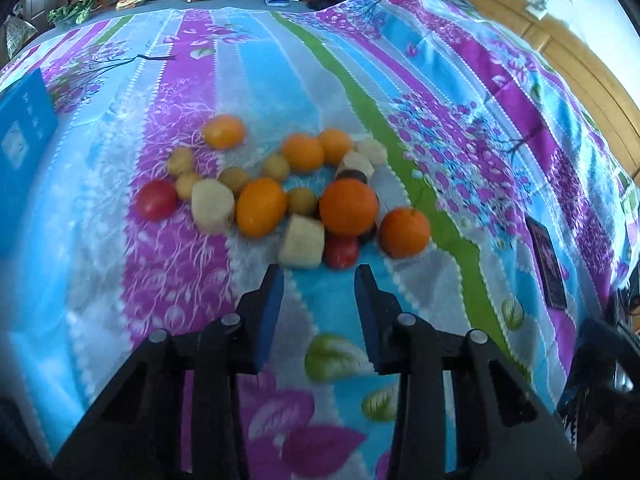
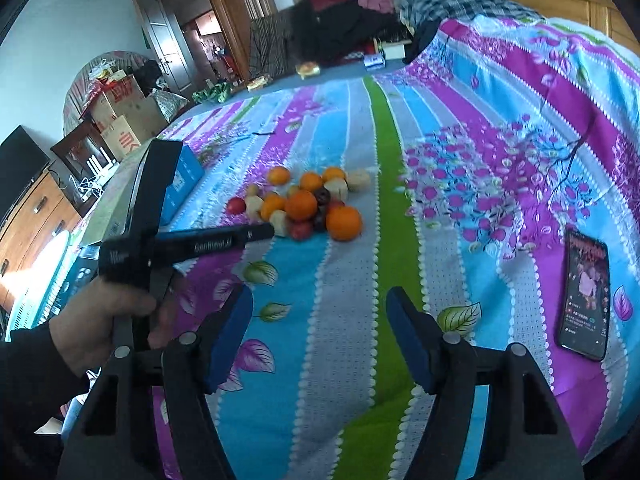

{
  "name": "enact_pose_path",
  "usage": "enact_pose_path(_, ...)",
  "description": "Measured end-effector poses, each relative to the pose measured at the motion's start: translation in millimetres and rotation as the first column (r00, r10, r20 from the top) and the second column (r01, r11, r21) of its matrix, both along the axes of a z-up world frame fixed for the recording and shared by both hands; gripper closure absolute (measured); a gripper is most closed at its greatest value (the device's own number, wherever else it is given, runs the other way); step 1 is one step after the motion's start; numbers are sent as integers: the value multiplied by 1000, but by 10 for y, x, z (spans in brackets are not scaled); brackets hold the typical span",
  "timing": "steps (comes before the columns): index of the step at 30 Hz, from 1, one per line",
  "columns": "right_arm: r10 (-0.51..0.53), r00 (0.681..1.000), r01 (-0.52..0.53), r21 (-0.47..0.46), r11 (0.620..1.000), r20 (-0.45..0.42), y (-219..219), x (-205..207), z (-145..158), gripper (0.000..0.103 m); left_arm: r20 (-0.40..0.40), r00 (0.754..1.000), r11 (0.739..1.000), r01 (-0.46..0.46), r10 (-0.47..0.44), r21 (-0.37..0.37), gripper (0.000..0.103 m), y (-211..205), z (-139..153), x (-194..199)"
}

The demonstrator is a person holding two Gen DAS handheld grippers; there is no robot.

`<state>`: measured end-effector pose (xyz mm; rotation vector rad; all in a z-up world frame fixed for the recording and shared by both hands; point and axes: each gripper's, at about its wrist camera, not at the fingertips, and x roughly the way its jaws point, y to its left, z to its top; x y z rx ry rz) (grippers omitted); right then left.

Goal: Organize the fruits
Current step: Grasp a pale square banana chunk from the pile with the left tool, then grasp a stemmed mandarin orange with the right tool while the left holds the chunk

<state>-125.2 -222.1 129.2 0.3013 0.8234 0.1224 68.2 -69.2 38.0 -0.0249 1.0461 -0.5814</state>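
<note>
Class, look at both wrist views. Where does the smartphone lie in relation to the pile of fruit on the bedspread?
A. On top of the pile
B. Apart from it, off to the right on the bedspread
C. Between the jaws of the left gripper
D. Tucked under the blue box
B. In the right wrist view the smartphone lies flat on the bedspread, well right of the fruit pile, touching no fruit.

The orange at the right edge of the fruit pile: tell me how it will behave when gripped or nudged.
The orange looks round and smooth, so a nudge would probably send it rolling. It lies on the soft bedspread, which may slow it. Its short stem suggests real fruit, likely firm and fairly heavy for its size.
</note>
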Motion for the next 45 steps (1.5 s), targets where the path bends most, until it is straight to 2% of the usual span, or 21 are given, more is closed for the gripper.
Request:
enact_pose_path(3,-1,1000,1,6,1000,-9,-48,106,-82,30,-21,1000,1000,-4,4,15,72,-51,-98,82)
enact_pose_path(10,20,1000,-20,8,1000,-18,-61,238,-194,31,-21,999,1000,-25,25,-3,72,-57,-233,187)
enact_pose_path(14,26,999,-25,27,999,-33,-80,318,-275,39,3,999,999,-43,43,0,77,23,-167,170)
enact_pose_path(15,30,999,-29,26,999,-31,-79,352,-292,46,15,999,999,-47,47,5,77,62,-131,137)
enact_pose_path(18,44,998,-44,9,999,-36,-71,535,-388,46,32,998,998,-63,63,-8,78,284,-49,-39)
enact_pose_path(22,68,996,-71,-40,997,-64,-34,905,-595,46,3,997,997,-72,72,0,77,460,-196,-158)
enact_pose_path(27,87,993,-94,-94,991,-75,14,1233,-745,43,48,997,998,-62,62,2,75,378,-210,-167)
enact_pose_path(39,119,988,-131,-130,983,-99,98,1656,-964,43,57,996,997,-74,74,-2,74,315,-306,-103)
enact_pose_path(41,112,988,-127,-136,983,-110,115,1708,-1011,49,63,995,997,-74,74,8,74,300,-305,-114)
enact_pose_path(42,108,987,-124,-138,983,-123,121,1728,-1051,56,66,995,997,-74,73,13,75,293,-303,-118)
enact_pose_path(45,95,988,-114,-166,980,-120,160,1707,-1074,58,63,995,996,-85,83,21,76,280,-290,-123)
